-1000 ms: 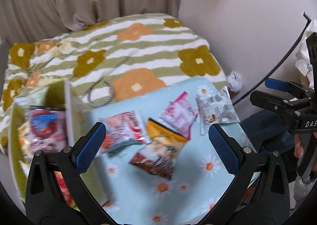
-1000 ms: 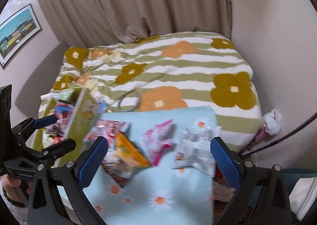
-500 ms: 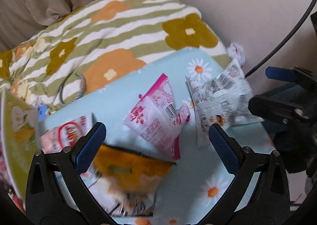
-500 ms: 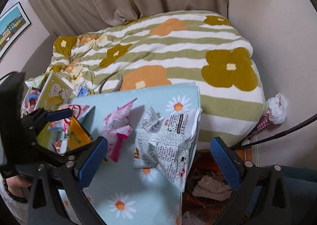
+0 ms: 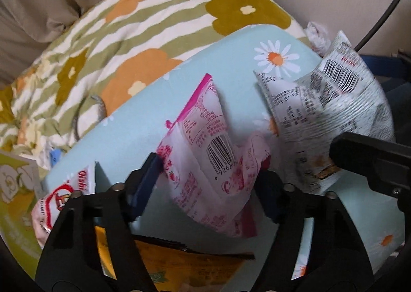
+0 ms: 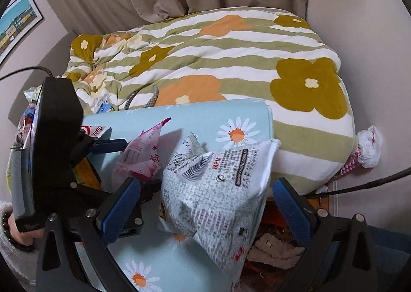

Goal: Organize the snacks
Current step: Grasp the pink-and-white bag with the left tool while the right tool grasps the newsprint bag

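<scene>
**Left jaws pinching pink packet; right jaws wide around white one**

Left gripper (image 5: 208, 171): just been closing, now narrowed onto the pink packet (image 5: 205, 143). Blue pads touching its two side edges, packet bulging up between them. Read as a grip taken or all but taken. Steep downward approach, probably so the pads meet the thin side seams and not the flat face.

Right gripper (image 6: 206, 184): fingers spread wide, white printed packet (image 6: 213, 189) standing crumpled between them. Gaps on both sides, no pad on it. Likely lined up for its own pinch.

Both packets on the pale blue daisy mat (image 5: 143, 122), laid over the flowered bedspread (image 6: 231, 60). White packet at the mat's right edge, partly overhanging; some risk of a slide off that side if nudged.

Presumed destination: green box (image 5: 15, 202) at far left, just beside the mat.

Only from left wrist:
- orange packet (image 5: 179, 261) directly under the gripper, dark sawtooth seam showing
- red-and-white shrimp packet (image 5: 64, 197) beside the green box
- both left pads against the pink packet

Only from right wrist:
- full wide spread of the right fingers; from the left, just one black piece of that tool
- drop past the mat's right edge, clutter below
- hand (image 6: 20, 230) in a fuzzy sleeve gripping the left tool
</scene>
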The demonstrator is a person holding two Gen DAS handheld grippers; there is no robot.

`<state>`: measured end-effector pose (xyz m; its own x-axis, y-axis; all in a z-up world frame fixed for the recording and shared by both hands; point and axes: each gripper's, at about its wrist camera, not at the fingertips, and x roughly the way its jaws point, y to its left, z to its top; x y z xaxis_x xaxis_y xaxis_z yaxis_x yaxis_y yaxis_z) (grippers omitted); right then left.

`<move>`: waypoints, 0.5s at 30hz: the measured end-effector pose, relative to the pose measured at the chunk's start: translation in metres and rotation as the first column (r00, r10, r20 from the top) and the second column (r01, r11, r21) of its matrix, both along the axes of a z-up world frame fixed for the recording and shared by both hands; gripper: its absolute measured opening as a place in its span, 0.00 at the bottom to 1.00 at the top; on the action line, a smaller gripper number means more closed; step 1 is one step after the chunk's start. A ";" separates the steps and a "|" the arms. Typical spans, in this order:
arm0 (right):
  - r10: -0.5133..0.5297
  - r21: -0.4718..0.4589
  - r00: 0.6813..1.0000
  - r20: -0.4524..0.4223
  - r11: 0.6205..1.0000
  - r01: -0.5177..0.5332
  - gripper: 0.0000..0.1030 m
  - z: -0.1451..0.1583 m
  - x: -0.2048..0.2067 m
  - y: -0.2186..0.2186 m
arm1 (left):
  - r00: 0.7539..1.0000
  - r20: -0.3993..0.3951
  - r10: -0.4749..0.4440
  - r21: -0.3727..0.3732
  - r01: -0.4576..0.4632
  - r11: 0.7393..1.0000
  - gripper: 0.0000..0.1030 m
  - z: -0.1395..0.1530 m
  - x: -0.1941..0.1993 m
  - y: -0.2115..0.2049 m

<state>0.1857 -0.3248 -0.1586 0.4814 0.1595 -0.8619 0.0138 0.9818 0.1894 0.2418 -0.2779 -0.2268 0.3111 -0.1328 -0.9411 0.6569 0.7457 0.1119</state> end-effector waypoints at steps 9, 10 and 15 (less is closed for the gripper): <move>0.067 -0.044 0.998 0.002 0.997 -0.067 0.93 -0.014 0.009 0.012 | 1.000 0.015 -0.013 0.005 0.013 1.000 0.50 0.006 -0.002 0.005; 0.078 -0.050 0.997 0.000 0.996 -0.078 0.92 -0.015 0.010 0.014 | 1.000 0.018 -0.014 0.008 0.014 1.000 0.49 0.007 -0.002 0.006; 0.118 -0.038 0.993 -0.013 0.992 -0.119 0.89 -0.022 0.015 0.018 | 0.999 0.030 -0.016 0.019 0.015 1.000 0.48 0.007 -0.003 0.009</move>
<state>0.2004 -0.3072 -0.1810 0.4516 0.1818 -0.8735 -0.1013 0.9831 0.1522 0.2389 -0.2686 -0.2196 0.3375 -0.1200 -0.9337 0.6645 0.7329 0.1459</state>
